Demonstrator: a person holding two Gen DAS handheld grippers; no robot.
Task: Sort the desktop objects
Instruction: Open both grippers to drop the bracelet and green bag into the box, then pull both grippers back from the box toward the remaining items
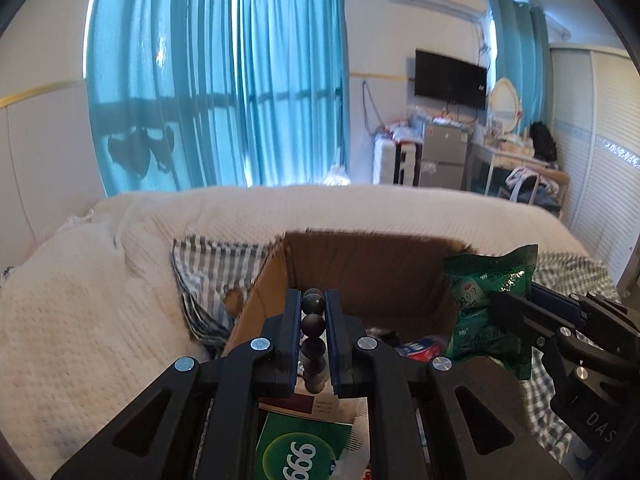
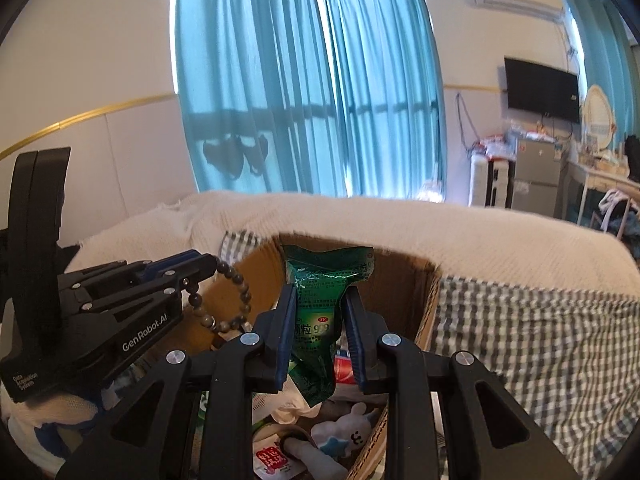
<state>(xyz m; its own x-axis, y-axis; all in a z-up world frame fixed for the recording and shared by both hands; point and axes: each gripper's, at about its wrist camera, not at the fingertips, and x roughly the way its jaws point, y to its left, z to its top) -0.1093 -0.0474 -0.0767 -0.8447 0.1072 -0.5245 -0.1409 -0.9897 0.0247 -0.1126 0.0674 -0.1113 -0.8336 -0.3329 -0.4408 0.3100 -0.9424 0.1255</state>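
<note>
We hold both grippers over the open cardboard box (image 1: 360,272), which stands on the bed between the white blanket (image 1: 80,300) on the left and the checked cloth (image 2: 540,340) on the right. The left gripper (image 1: 313,308) has its jaws pressed on a bracelet of dark beads (image 1: 313,324); from the right wrist camera the loop hangs free below the fingers, above the left side of the box. The right gripper (image 2: 320,304) has its jaws closed on a green medicine sachet (image 2: 324,300), pinched in the middle so that its top stands up and its lower end points down into the box.

We judge that both things are held high and well apart so they can drop into the box without catching on the walls. Inside lie already a green-and-white packet (image 1: 304,452), a small white toy figure (image 2: 348,432) and a red and white packet (image 2: 274,460), so the sorting seems well advanced. The next move is probably to open the jaws; the light sachet could stick to a pad.
</note>
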